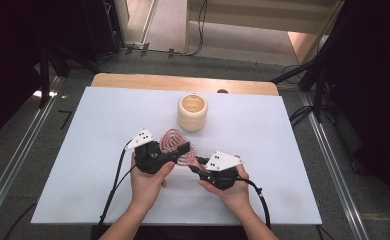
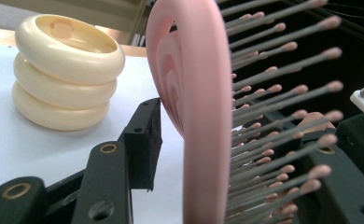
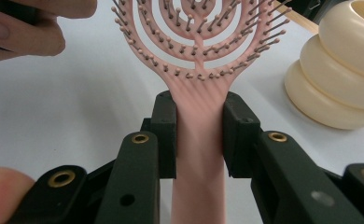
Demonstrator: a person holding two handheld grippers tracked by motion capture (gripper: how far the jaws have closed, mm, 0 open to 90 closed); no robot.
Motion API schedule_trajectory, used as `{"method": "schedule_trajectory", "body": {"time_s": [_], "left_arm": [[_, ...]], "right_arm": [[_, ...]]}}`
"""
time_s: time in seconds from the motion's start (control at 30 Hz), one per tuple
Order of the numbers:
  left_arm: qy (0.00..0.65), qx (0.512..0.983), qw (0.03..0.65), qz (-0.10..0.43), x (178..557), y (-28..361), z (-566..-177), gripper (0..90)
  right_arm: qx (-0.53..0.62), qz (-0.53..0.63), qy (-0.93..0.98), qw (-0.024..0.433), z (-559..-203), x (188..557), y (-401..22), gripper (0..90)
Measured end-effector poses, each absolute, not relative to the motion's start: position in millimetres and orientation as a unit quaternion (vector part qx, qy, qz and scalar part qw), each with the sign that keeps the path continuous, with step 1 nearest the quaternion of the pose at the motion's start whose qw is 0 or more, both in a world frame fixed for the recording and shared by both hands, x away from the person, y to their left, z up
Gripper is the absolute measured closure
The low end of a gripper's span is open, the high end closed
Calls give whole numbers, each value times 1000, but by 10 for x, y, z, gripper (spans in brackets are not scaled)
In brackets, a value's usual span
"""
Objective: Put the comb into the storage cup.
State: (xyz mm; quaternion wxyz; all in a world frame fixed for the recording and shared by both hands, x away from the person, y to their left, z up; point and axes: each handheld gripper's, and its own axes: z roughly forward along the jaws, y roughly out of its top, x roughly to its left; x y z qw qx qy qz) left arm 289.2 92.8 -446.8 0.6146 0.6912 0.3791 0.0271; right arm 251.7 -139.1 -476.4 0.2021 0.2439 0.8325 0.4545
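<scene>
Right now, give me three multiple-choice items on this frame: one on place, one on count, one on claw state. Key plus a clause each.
1. Where does the cream holder stand relative to the pink hairbrush?
A. beyond it, toward the table's far edge
B. under it
C. between the forearms

2. How many stacked rings form the holder's wall?
A. one
B. three
C. six

3. What does the right claw do?
A. hangs open over bare table
B. grips the holder's rim
C. clamps the brush handle

Key: 1 A, the high view shows it farther up the white table; 2 B, the left gripper view shows three bulges; 3 C, both pads press the handle in the right gripper view.
</scene>
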Motion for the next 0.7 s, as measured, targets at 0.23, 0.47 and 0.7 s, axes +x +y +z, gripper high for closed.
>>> {"method": "schedule_trajectory", "body": {"time_s": [0.23, 0.47, 0.7], "left_arm": [[365, 689, 627, 14, 2877, 939, -4436, 607], [340, 696, 632, 11, 2869, 943, -4394, 631], [334, 699, 632, 12, 2873, 965, -4372, 633]], "right_arm": [[242, 462, 827, 211, -4796, 2505, -1386, 679], [241, 476, 821, 203, -4815, 2509, -1385, 668], [241, 502, 812, 177, -4794, 2534, -1450, 478]]}}
